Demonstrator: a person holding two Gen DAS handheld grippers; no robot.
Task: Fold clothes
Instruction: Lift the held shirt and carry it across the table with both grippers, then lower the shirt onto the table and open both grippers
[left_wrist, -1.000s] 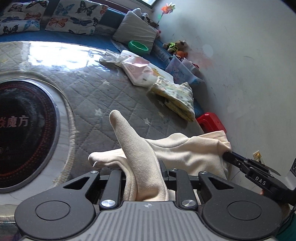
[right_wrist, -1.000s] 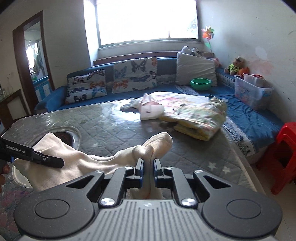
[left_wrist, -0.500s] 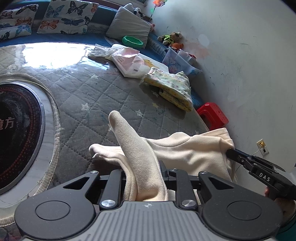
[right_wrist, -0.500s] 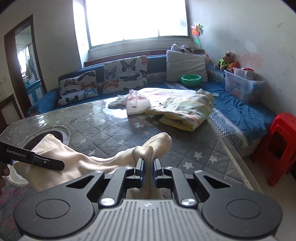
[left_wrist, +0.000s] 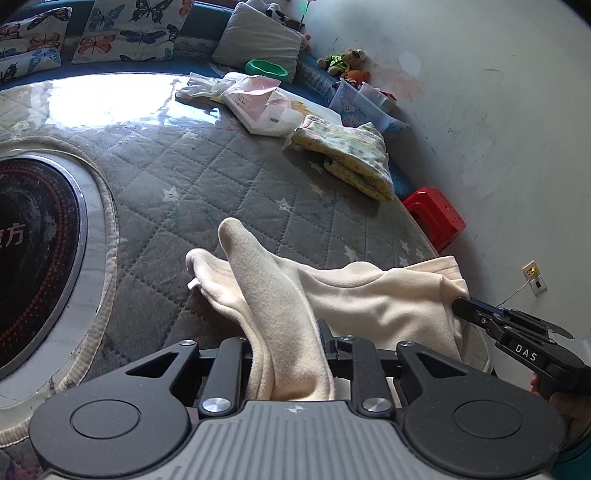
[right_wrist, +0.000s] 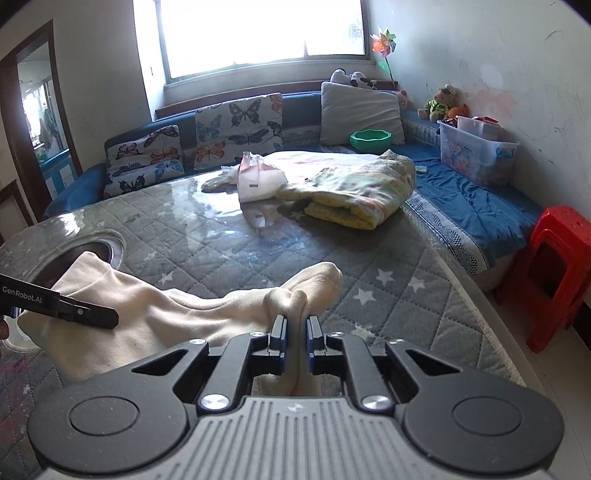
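A cream fleece garment (left_wrist: 369, 295) lies stretched between my two grippers over the near edge of the grey quilted table (left_wrist: 221, 177). My left gripper (left_wrist: 286, 354) is shut on one end of it; a cream flap stands up between its fingers. My right gripper (right_wrist: 295, 328) is shut on the other end, also seen in the left wrist view (left_wrist: 465, 306). The garment shows in the right wrist view (right_wrist: 166, 314), with the left gripper (right_wrist: 110, 317) pinching its far corner.
A folded yellow patterned garment (right_wrist: 354, 192) and a white plastic packet (right_wrist: 258, 181) lie at the table's far side. A round dark inset (left_wrist: 33, 258) sits in the table at left. A red stool (right_wrist: 557, 266) stands right of the table, a blue sofa (right_wrist: 472, 199) behind.
Both grippers have drawn back toward the near table edge with the cream garment held between them; the folded clothes look farther off. Both grips are unchanged.
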